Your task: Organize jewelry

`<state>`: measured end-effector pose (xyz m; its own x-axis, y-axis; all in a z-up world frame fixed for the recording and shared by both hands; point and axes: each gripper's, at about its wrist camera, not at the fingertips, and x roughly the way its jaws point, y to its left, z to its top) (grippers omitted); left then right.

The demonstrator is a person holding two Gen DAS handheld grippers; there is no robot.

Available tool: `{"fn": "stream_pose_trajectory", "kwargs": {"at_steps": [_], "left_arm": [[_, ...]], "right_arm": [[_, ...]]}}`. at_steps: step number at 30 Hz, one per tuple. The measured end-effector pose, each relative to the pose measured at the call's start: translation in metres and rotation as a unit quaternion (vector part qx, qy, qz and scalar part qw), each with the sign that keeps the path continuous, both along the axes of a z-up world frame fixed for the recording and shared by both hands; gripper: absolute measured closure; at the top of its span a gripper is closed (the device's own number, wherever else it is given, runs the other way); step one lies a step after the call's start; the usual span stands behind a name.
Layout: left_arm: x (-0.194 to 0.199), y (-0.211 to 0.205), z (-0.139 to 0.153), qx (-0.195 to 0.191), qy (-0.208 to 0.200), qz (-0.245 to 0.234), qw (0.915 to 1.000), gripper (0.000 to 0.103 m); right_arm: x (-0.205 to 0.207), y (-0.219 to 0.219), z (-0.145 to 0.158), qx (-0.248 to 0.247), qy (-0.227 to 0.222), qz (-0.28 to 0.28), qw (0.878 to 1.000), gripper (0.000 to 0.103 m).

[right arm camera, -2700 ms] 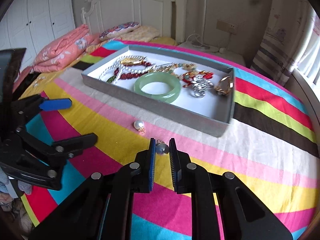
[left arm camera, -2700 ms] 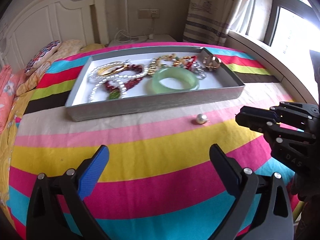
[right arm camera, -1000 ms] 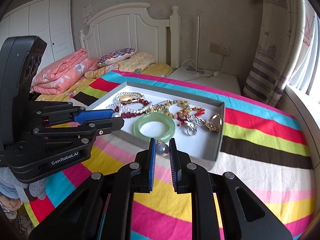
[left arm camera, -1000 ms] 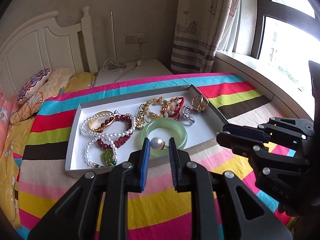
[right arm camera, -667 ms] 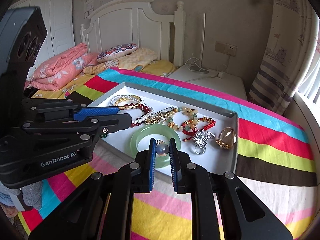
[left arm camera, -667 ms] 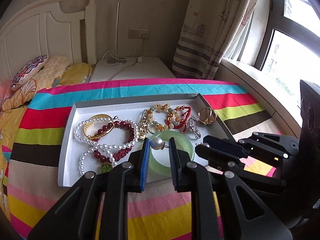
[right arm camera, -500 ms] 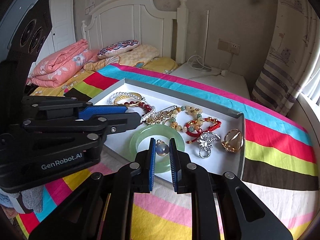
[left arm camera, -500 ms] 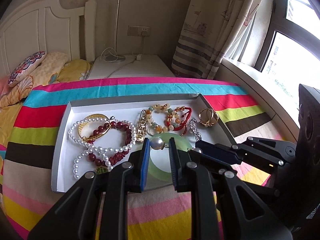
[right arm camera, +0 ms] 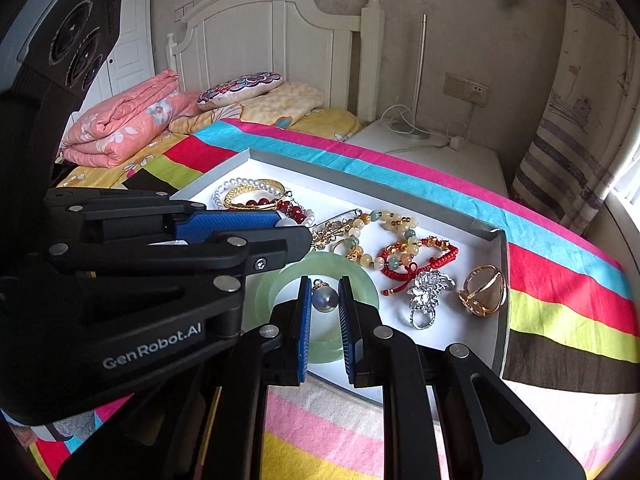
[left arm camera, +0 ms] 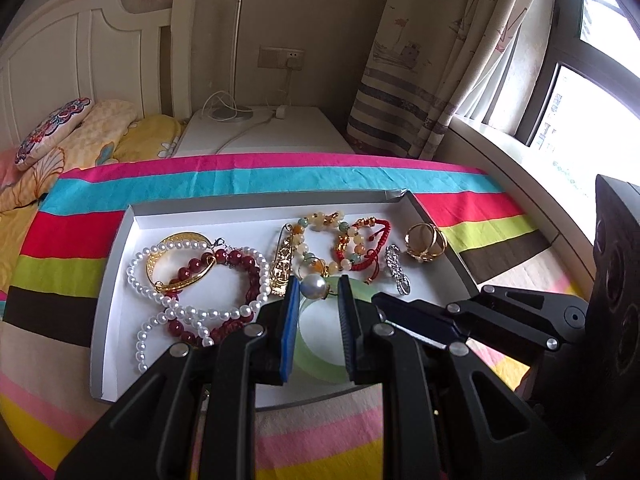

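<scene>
The left gripper [left arm camera: 319,294] is pinching a white pearl earring [left arm camera: 313,287] between its jaws, and the right gripper [right arm camera: 323,300] is clamping a grey pearl earring [right arm camera: 324,299] likewise. Both are hanging over the pale green jade bangle [right arm camera: 360,276] inside the shallow grey cardboard tray [left arm camera: 105,280], probably so each earring can drop among the other jewelry rather than onto the striped bed cover [left arm camera: 280,176] around the bangle's tray.

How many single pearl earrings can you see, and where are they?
2. A white pearl earring is pinched in the left gripper; a grey pearl earring is pinched in the right gripper. Both hang above the green bangle in the tray. Others may be hidden.
</scene>
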<state>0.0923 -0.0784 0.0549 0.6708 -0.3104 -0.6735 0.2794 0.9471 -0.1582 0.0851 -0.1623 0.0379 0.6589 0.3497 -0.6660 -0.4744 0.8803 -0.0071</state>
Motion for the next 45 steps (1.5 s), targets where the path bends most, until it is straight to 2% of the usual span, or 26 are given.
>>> {"fn": "stream_pose_trajectory", "kwargs": {"at_steps": [2,4,5,6,8,10,12,14,15,16,18,24,27,32,41,45], "left_arm": [[0.001,0.001,0.002,0.001,-0.003,0.006,1.0000,0.084],[0.002,0.004,0.003,0.000,-0.004,0.019,0.9998,0.070],[0.001,0.006,0.005,-0.001,-0.008,0.026,0.9996,0.054],[0.000,0.009,0.008,-0.003,-0.016,0.034,0.9993,0.043],[-0.003,0.014,0.013,-0.005,-0.027,0.044,0.9987,0.038],[-0.005,0.020,0.018,-0.005,-0.034,0.053,0.9980,0.031],[-0.012,0.027,0.026,-0.005,-0.052,0.068,0.9963,0.015],[-0.019,0.034,0.035,-0.005,-0.071,0.084,0.9939,0.008],[-0.023,0.039,0.039,-0.006,-0.080,0.092,0.9925,0.005],[-0.028,0.043,0.044,-0.007,-0.088,0.100,0.9911,0.003],[-0.039,0.051,0.051,-0.004,-0.102,0.114,0.9883,0.003],[-0.067,0.062,0.055,0.010,-0.127,0.137,0.9822,0.002],[-0.075,0.059,0.046,0.026,-0.124,0.147,0.9810,0.002],[-0.083,0.047,0.024,0.071,-0.119,0.163,0.9768,0.002],[-0.086,0.052,0.010,0.066,-0.112,0.165,0.9777,0.002],[-0.087,0.050,0.006,0.079,-0.110,0.164,0.9771,0.002]], "right_arm": [[0.001,0.001,0.000,-0.002,-0.001,0.000,1.000,0.087],[0.003,0.002,-0.001,-0.002,0.000,0.001,1.000,0.086],[0.004,0.001,-0.001,-0.003,0.002,-0.002,1.000,0.086],[0.005,0.000,-0.001,-0.003,0.003,-0.005,1.000,0.085],[0.005,-0.004,0.000,0.000,0.004,-0.013,1.000,0.077],[0.002,-0.010,0.003,0.006,0.000,-0.021,1.000,0.062],[-0.001,-0.016,0.009,0.015,-0.006,-0.035,0.999,0.057],[-0.007,-0.029,0.019,0.035,-0.014,-0.057,0.998,0.054],[-0.010,-0.036,0.025,0.048,-0.019,-0.070,0.996,0.047],[-0.014,-0.043,0.029,0.058,-0.024,-0.081,0.995,0.039],[-0.026,-0.059,0.041,0.085,-0.042,-0.108,0.990,0.031],[-0.061,-0.083,0.059,0.136,-0.081,-0.144,0.977,0.017],[-0.073,-0.083,0.057,0.136,-0.089,-0.152,0.975,0.017],[-0.079,-0.073,0.038,0.129,-0.073,-0.162,0.976,0.017],[-0.073,-0.060,0.016,0.084,-0.073,-0.188,0.976,0.017],[-0.066,-0.054,0.011,0.063,-0.061,-0.192,0.977,0.017]]}}
